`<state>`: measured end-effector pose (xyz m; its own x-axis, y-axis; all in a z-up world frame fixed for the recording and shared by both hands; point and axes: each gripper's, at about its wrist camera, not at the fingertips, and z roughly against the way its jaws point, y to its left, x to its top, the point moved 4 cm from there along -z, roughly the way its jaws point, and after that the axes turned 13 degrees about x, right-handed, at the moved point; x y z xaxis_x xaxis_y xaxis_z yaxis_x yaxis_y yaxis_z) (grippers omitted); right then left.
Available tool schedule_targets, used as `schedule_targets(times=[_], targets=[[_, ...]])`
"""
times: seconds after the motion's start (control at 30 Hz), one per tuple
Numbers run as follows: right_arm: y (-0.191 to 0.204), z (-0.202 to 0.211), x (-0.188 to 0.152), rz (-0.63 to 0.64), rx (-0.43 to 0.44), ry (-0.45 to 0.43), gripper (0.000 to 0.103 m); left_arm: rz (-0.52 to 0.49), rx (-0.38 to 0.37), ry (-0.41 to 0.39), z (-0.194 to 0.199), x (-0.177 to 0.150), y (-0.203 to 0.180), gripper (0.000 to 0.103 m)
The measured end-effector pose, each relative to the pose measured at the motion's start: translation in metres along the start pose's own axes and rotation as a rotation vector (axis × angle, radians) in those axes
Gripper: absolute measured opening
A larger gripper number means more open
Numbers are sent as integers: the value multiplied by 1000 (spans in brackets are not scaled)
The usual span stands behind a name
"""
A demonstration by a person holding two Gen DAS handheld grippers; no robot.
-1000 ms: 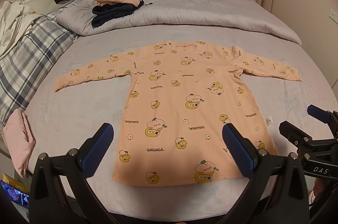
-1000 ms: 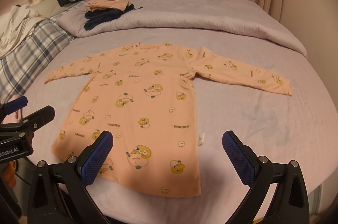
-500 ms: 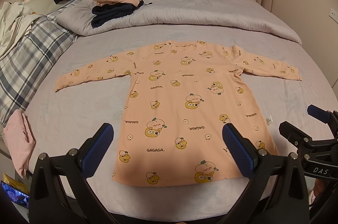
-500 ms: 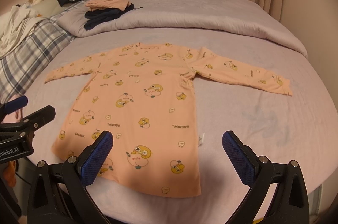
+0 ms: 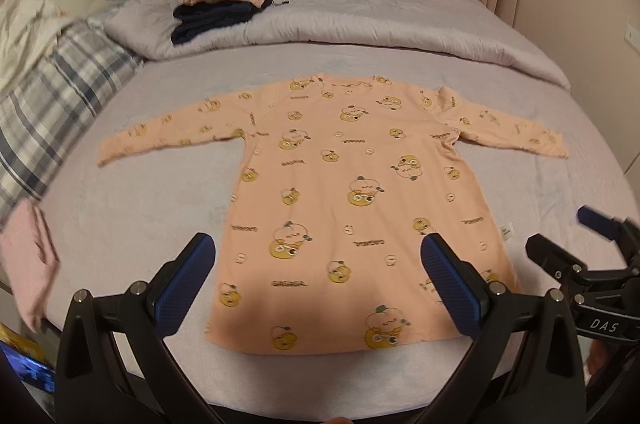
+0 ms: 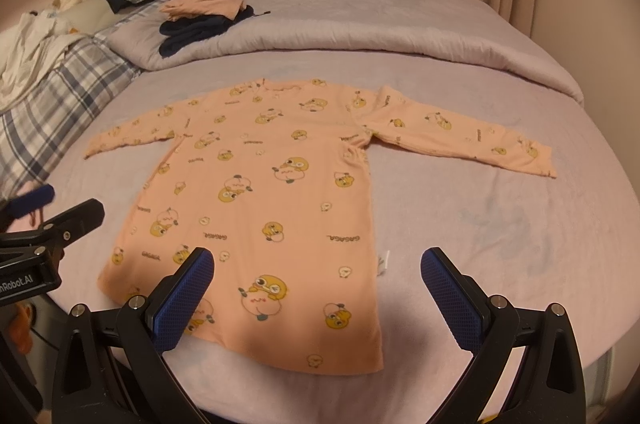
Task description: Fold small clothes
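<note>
We see the peach long-sleeved shirt (image 5: 352, 200) lying flat on the bed (image 5: 120, 224), sleeves spread. Our left gripper (image 5: 320, 264) and right gripper (image 6: 318, 276) hover over its hem, jaws wide, gripping nothing. Folded clothes (image 6: 200, 18), slightly blurred, sit beyond.

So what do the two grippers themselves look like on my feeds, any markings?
Both are black plastic two-finger frames with silver screw heads and blue, cross-hatched pads on the jaws. From the left wrist view, the right gripper carries white "DAS" lettering. From the right wrist view, the left gripper shows white lettering ending "nRobot.AI". No cables or sleeves are visible.
</note>
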<state>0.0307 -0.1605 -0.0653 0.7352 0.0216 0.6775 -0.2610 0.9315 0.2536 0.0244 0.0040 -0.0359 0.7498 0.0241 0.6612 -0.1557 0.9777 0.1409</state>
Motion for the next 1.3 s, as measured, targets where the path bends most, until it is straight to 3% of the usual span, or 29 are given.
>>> schedule_targets(times=[0.2,0.33,0.5,0.67,0.93,1.03,1.13,1.3], targets=[[-35,-15,-9,-178,141,2,102,135,-64,126,-36,-6,17,103],[-72,-22,-20,-269,114,-2,102,197,-123,207,-60,-13,21,103],[-129,-20,-31,-427,105,-52,102,247,-265,299,-84,-23,14,103],[-184,-16,-32,-536,53,-133,102,306,-386,317,-96,-22,6,103],[-253,-29,-13,-684,68,-211,102,176,-364,243,-109,2,-20,103],[-274,-34,-7,-734,106,-255,102,181,-443,279,-120,6,-29,103],[-293,-40,5,-797,142,-303,102,187,-575,361,-133,9,-42,103],[-324,-46,19,-906,184,-421,101,198,-583,331,-142,27,-46,103]])
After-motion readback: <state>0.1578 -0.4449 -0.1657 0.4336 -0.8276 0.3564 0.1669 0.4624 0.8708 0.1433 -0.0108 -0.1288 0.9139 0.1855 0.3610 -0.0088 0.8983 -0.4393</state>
